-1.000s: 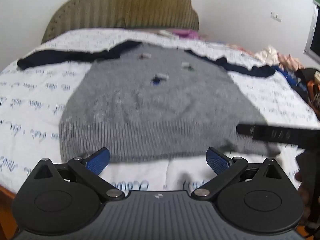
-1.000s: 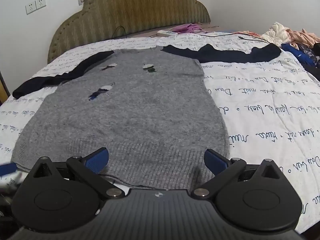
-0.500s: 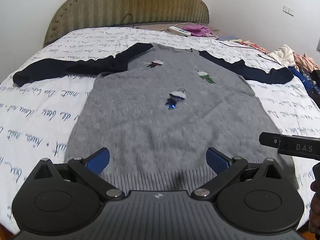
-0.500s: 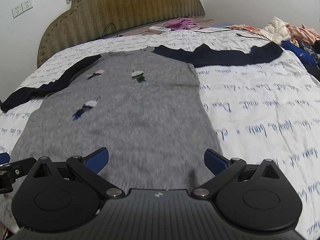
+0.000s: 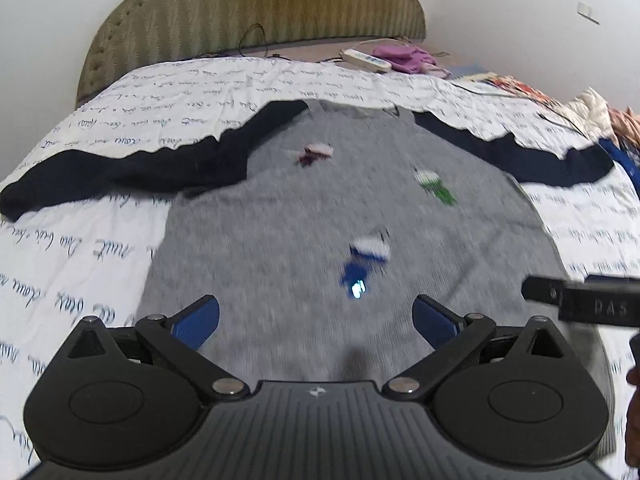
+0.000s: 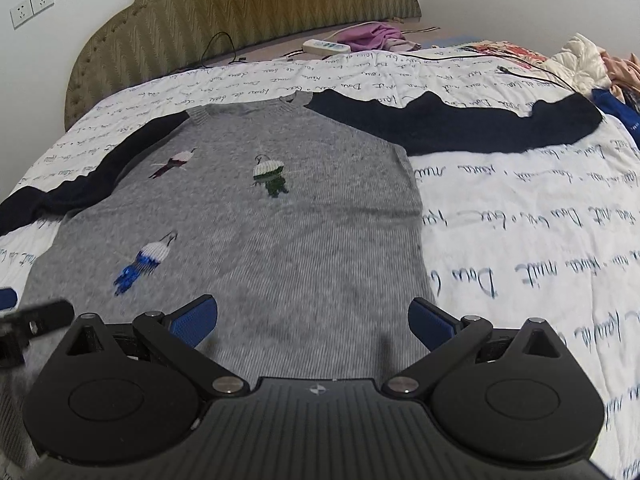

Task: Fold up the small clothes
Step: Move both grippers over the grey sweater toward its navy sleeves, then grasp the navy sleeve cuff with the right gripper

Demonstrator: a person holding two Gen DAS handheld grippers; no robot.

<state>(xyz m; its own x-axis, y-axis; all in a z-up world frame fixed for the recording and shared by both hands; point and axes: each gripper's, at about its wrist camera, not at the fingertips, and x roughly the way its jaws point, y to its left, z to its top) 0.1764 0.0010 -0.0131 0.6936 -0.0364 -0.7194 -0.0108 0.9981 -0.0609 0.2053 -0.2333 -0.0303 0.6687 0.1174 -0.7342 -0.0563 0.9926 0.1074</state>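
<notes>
A grey sweater (image 6: pixel 256 224) with navy sleeves lay spread flat, front up, on a bed (image 6: pixel 520 240) covered by a white quilt printed with blue handwriting, its collar toward the padded olive headboard (image 6: pixel 240 12). Both sleeves stretched out sideways, the left sleeve (image 5: pixel 132 172) and the right sleeve (image 6: pixel 460 124) each resting on the quilt. Three small embroidered figures dotted the chest: a maroon one (image 6: pixel 174 162), a green one (image 6: pixel 270 176) and a blue one (image 6: pixel 142 264). The left hand-held gripper (image 5: pixel 316 318) hovered above the lower part of the sweater with its blue-padded jaws spread wide and nothing between them. The right hand-held gripper (image 6: pixel 314 318) hung over the hem area near the garment's right edge, likewise fully parted and holding nothing. Each tool's tip showed at the edge of the other's view. Near the headboard sat a white power strip (image 6: pixel 326 46) beside a crumpled purple cloth (image 6: pixel 370 36), and a heap of clothes (image 6: pixel 592 64) lay at the bed's right side. Two wall sockets (image 6: pixel 32 6) were visible left of the headboard
</notes>
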